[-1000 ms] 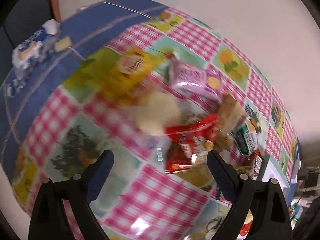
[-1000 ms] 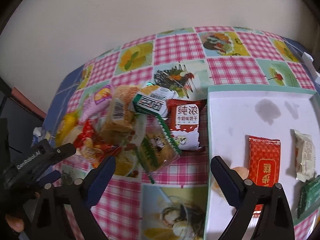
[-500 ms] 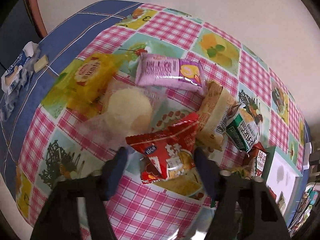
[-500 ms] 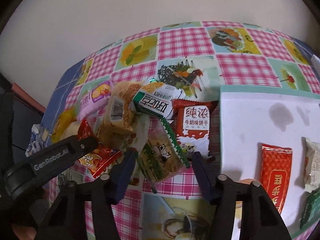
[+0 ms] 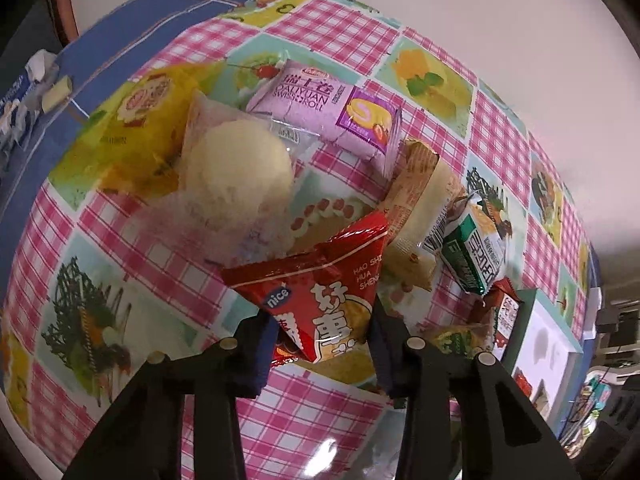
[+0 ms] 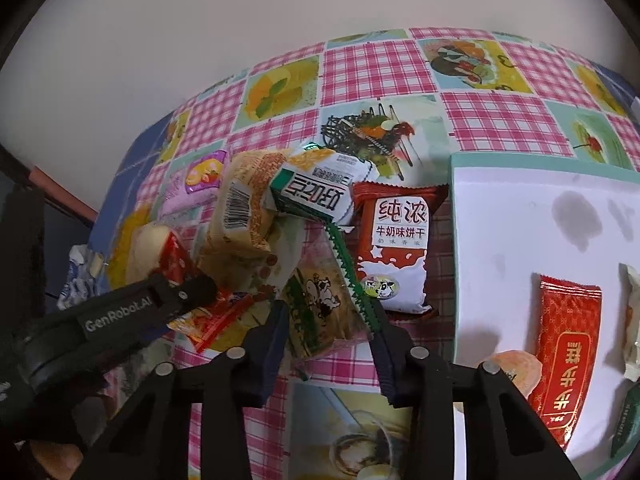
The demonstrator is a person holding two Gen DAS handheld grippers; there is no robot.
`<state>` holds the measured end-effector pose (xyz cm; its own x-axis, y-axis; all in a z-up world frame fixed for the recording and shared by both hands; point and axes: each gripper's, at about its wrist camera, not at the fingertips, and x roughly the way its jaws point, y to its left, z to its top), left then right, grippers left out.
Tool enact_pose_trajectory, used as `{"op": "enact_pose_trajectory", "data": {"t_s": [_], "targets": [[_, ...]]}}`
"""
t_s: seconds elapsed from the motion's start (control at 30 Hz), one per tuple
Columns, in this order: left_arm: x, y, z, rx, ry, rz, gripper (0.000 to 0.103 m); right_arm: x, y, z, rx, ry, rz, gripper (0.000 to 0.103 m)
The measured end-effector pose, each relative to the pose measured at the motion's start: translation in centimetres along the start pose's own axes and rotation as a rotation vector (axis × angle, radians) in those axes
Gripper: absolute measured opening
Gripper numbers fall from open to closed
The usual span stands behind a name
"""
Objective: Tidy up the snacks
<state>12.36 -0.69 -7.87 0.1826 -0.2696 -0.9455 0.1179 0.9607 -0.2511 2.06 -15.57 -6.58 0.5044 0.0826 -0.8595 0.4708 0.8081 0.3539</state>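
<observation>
A pile of snack packets lies on the checkered tablecloth. My left gripper (image 5: 322, 330) is shut on a red "nice" packet (image 5: 320, 292), fingers on both its sides; the same packet shows in the right wrist view (image 6: 208, 316). My right gripper (image 6: 328, 328) is shut on a clear packet with a green zigzag edge and a cow picture (image 6: 320, 304). A white tray (image 6: 520, 216) at the right holds a red packet (image 6: 568, 352) and others.
The pile also has a purple Swiss roll packet (image 5: 324, 108), a round white bun in clear wrap (image 5: 236, 168), a yellow packet (image 5: 144, 120), a green-and-white packet (image 6: 316, 192), a red-and-white milk biscuit packet (image 6: 396, 244). A wall stands behind the table.
Both grippers moved forward into the pile and their jaws narrowed from wide open. The left one closed on the red packet, the right one on the cow packet.
</observation>
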Motion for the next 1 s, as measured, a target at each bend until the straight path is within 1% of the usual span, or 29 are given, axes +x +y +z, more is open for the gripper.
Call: {"op": "enact_pose_trajectory", "data": {"t_s": [0.07,0.2,0.3,0.43,0.53,0.7,0.87,1.0], "targets": [[-0.1,0.0,-0.1,0.006,0.004,-0.001,0.041,-0.2,0.0,0.0,0.011,0.009,0.03,0.039],[-0.3,-0.1,-0.2,0.002,0.021,0.003,0.04,0.0,0.1,-0.1,0.012,0.023,0.051,0.034],[-0.3,0.1,-0.4,-0.003,0.04,-0.002,0.04,0.2,0.3,-0.2,0.02,0.039,0.093,0.033],[-0.4,0.4,-0.6,-0.016,0.054,-0.011,0.04,0.9,0.6,-0.5,0.01,0.06,0.088,0.033],[-0.4,0.5,-0.6,-0.023,0.052,-0.017,0.041,1.6,0.4,-0.6,0.026,0.07,0.099,0.033],[-0.2,0.4,-0.5,-0.012,0.038,-0.006,0.043,1.9,0.3,-0.4,0.035,0.061,0.115,0.033],[0.1,0.4,-0.5,-0.01,0.034,-0.001,0.043,2.8,-0.3,-0.3,0.092,0.069,0.176,0.033],[0.5,0.5,-0.2,-0.025,0.04,-0.006,0.044,3.2,-0.4,0.0,0.122,0.062,0.195,0.033]]}}
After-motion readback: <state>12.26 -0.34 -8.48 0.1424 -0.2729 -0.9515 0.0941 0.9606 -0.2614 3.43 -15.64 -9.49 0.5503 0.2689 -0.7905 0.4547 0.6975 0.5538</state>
